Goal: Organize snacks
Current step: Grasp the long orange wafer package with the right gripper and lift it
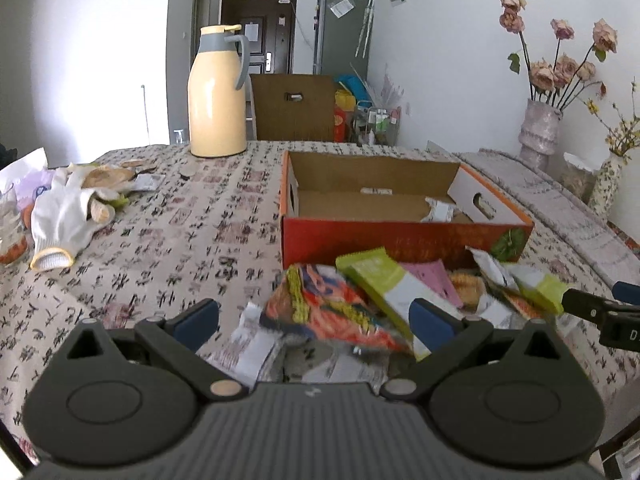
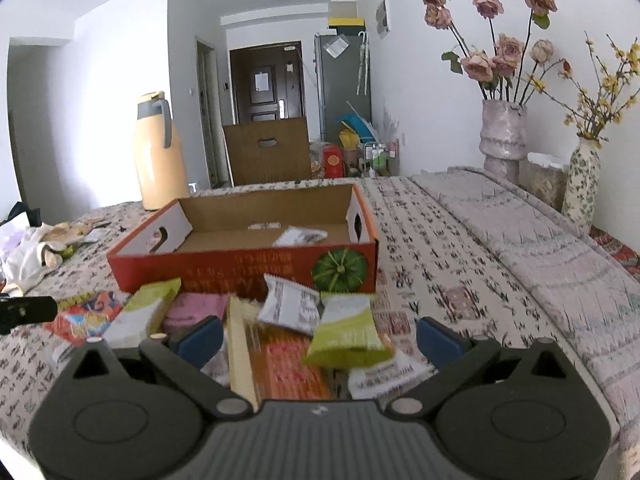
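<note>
While the snack packets point(image 1: 372, 308) lie heaped at the lower middle of the frame on the patterned table point(image 1: 168, 240), both claws hang over them with fingers spread apart and nothing gripped: the left claw point(image 1: 316, 320) above a red-orange packet point(image 1: 320, 308), the right claw point(image 2: 320, 332) above a green packet point(image 2: 348, 336). Just behind the heap sits the open red cardboard box point(image 2: 240, 264), a white packet point(image 2: 300, 236) inside. A yellow thermos point(image 1: 216, 92) stands upper left.

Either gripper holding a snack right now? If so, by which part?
Nothing held. The left gripper and right gripper both hover open above the snack pile, fingers spread wide and closed on no packet.
</note>
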Available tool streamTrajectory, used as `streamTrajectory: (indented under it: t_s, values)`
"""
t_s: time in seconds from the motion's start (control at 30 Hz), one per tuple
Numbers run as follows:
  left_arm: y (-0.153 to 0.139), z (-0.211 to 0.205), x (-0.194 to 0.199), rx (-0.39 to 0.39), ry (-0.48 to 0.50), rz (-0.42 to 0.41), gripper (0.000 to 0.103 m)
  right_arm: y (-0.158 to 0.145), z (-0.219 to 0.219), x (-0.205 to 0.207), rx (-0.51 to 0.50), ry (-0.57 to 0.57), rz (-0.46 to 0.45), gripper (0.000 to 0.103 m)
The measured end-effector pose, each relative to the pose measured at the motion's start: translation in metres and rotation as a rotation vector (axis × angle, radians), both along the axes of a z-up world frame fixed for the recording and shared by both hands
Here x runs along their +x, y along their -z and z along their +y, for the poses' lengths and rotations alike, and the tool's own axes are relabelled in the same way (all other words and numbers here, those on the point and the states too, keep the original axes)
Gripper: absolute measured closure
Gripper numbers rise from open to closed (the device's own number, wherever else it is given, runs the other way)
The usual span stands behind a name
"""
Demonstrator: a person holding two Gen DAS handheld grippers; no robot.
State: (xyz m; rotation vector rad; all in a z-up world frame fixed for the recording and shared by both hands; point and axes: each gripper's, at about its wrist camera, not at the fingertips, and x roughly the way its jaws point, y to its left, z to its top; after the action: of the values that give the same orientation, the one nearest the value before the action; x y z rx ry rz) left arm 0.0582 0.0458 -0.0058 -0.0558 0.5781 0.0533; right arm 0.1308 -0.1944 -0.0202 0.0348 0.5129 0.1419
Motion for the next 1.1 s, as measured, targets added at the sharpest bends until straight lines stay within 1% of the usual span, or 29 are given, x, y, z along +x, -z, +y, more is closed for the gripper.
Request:
streamTrajectory:
  t_s: [0.1, 0.27, 0.33, 0.43, 0.47, 0.5, 0.63, 0.73, 0.8, 0.83, 0.9, 1.0, 1.1]
  values:
    - [0.007, 0.002, 0.000, -0.004, -0.004, 0.024, 0.000, 0.007, -0.001, -0.004, -0.002, -0.001, 0.019, 0.000]
    - [0.011, 0.002, -0.001, -0.007, -0.004, 0.038, 0.000, 0.013, -0.001, -0.007, 0.000, -0.012, 0.039, 0.000]
    - [0.012, 0.002, 0.000, -0.009, -0.004, 0.040, 0.000, 0.015, -0.001, -0.006, 0.007, -0.027, 0.054, 0.002]
    - [0.012, 0.003, 0.000, -0.012, -0.006, 0.042, 0.000, 0.018, -0.002, -0.003, 0.023, -0.060, 0.091, 0.015]
    - [0.012, 0.004, 0.001, -0.014, -0.006, 0.044, 0.000, 0.019, -0.002, -0.003, 0.028, -0.071, 0.103, 0.021]
    - [0.012, 0.004, 0.001, -0.015, -0.006, 0.046, 0.000, 0.020, -0.002, -0.003, 0.031, -0.082, 0.116, 0.025]
    - [0.013, 0.004, 0.002, -0.021, -0.001, 0.056, 0.000, 0.026, 0.002, 0.001, 0.022, -0.112, 0.157, 0.031]
    - [0.012, 0.004, 0.004, -0.019, 0.002, 0.063, 0.000, 0.030, 0.006, 0.008, 0.010, -0.126, 0.188, 0.038]
    - [0.012, 0.004, 0.006, -0.020, 0.002, 0.066, 0.000, 0.033, 0.006, 0.015, 0.002, -0.126, 0.200, 0.038]
    - [0.011, 0.005, 0.006, -0.019, 0.001, 0.066, 0.000, 0.033, 0.005, 0.017, 0.007, -0.127, 0.204, 0.038]
    - [0.011, 0.005, 0.006, -0.019, 0.001, 0.066, 0.000, 0.034, 0.001, 0.022, 0.031, -0.135, 0.224, 0.043]
    - [0.011, 0.006, 0.006, -0.016, 0.001, 0.066, 0.000, 0.039, -0.005, 0.032, 0.056, -0.133, 0.259, 0.046]
    - [0.011, 0.008, 0.007, -0.018, -0.004, 0.069, 0.000, 0.042, -0.004, 0.038, 0.060, -0.136, 0.265, 0.047]
